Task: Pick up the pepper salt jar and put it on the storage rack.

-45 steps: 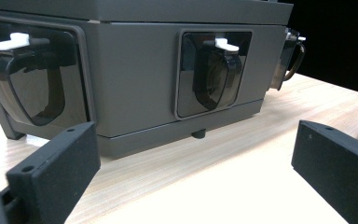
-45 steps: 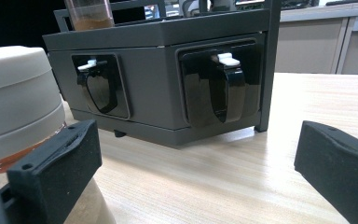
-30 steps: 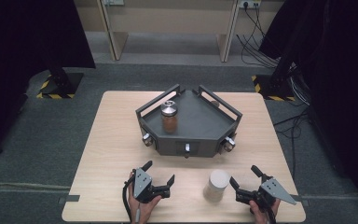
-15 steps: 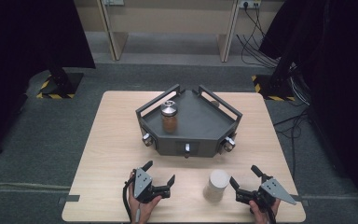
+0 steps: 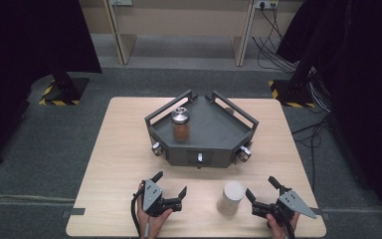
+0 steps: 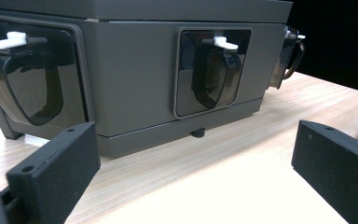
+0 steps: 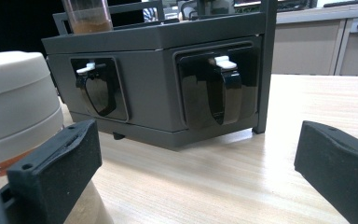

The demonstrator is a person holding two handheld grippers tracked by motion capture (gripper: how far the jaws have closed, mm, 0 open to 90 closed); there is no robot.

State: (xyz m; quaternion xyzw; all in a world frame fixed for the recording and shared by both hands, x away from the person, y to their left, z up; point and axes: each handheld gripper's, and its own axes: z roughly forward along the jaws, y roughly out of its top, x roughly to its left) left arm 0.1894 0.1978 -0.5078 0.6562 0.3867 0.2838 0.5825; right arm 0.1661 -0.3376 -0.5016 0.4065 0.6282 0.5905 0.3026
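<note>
Here, both grippers' blocky matte fingers (image 5: 168, 189) (image 5: 261, 188) apart; smooth, perhaps ceramic white-lidded jar (image 5: 232, 197) beside the right.

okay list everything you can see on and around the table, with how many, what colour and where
table: 1, light wood, centre of the high view
rack: 1, dark grey, angular, far half of the table, with recessed dispensers on its front faces
dispensers: at least 3, black with white tabs, set in the rack's front faces
spice jar: 1, clear with brown contents and silver lid, on top of the rack, left side
white-lidded jar: 1, near edge of the table, next to the right tongs
left tongs: 1, black, open, near edge, holding nothing
right tongs: 1, black, open, near edge, holding nothing
</note>
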